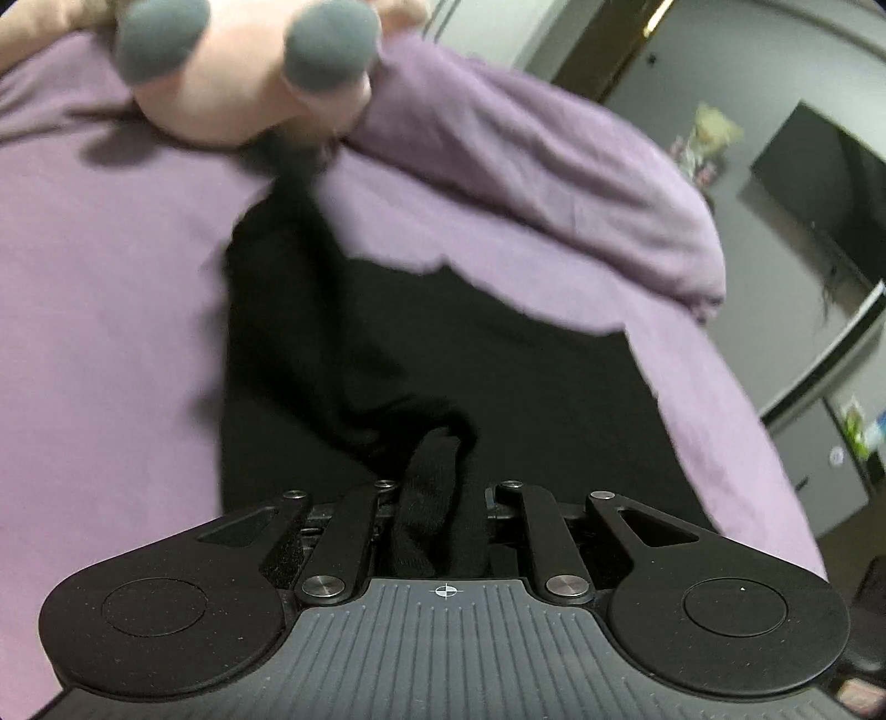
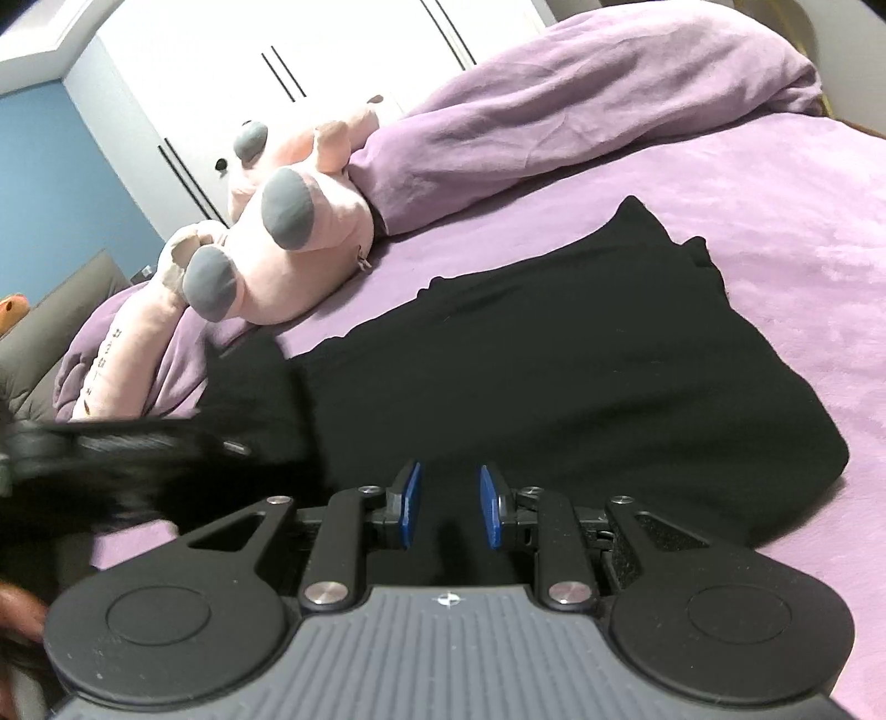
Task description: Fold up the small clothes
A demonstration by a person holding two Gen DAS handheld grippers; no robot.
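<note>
A black garment (image 2: 581,354) lies spread on the purple bed. In the left wrist view it (image 1: 470,360) stretches ahead of my left gripper (image 1: 437,498), which is shut on a bunched fold of the black cloth; the fingers are hidden by the fabric. In the right wrist view my right gripper (image 2: 447,504) is open, its blue pads (image 2: 411,501) apart just over the near edge of the garment, holding nothing. The left gripper (image 2: 111,443) shows there as a dark blur at the left, with cloth trailing from it.
A pink plush toy with grey feet (image 2: 277,221) lies at the far side of the bed, also in the left wrist view (image 1: 238,72). A rumpled purple duvet (image 2: 581,111) is piled behind the garment. The purple sheet (image 2: 803,249) extends right. White wardrobe doors (image 2: 277,50) stand beyond.
</note>
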